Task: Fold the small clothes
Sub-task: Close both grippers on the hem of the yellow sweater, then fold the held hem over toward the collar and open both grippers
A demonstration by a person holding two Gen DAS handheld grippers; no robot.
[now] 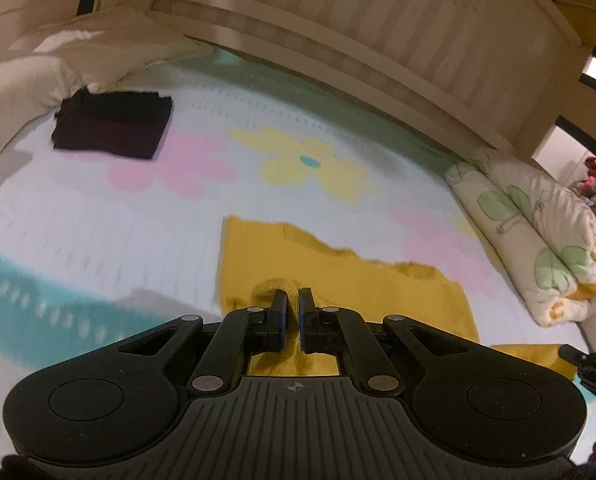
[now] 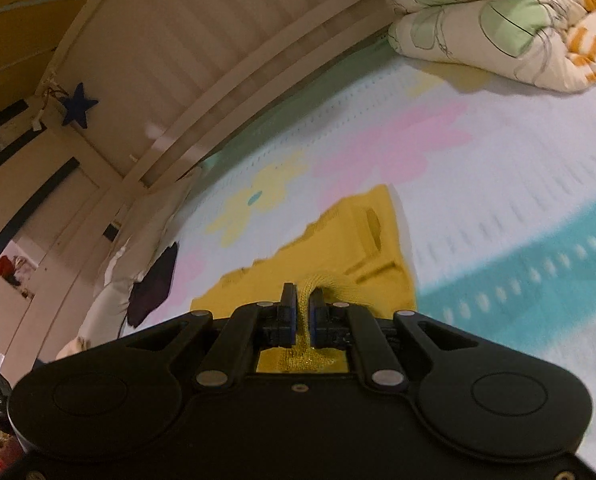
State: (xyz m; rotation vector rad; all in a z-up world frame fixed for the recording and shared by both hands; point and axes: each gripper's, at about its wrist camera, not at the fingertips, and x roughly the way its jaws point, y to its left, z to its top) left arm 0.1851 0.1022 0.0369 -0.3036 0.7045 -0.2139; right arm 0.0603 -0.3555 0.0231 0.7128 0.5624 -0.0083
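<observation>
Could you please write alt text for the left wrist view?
The left gripper is shut on a bunched edge of a yellow knit on a flowered bedsheet. A folded dark garment lies far left.

Left claw [image 1: 294,300] clamped tight, right claw [image 2: 302,300] clamped tight, both angled downward

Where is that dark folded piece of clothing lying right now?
In the left wrist view, the dark folded garment lies at the far left of the flowered bed cover, against the cream pillow, well beyond the yellow knit garment.
</observation>
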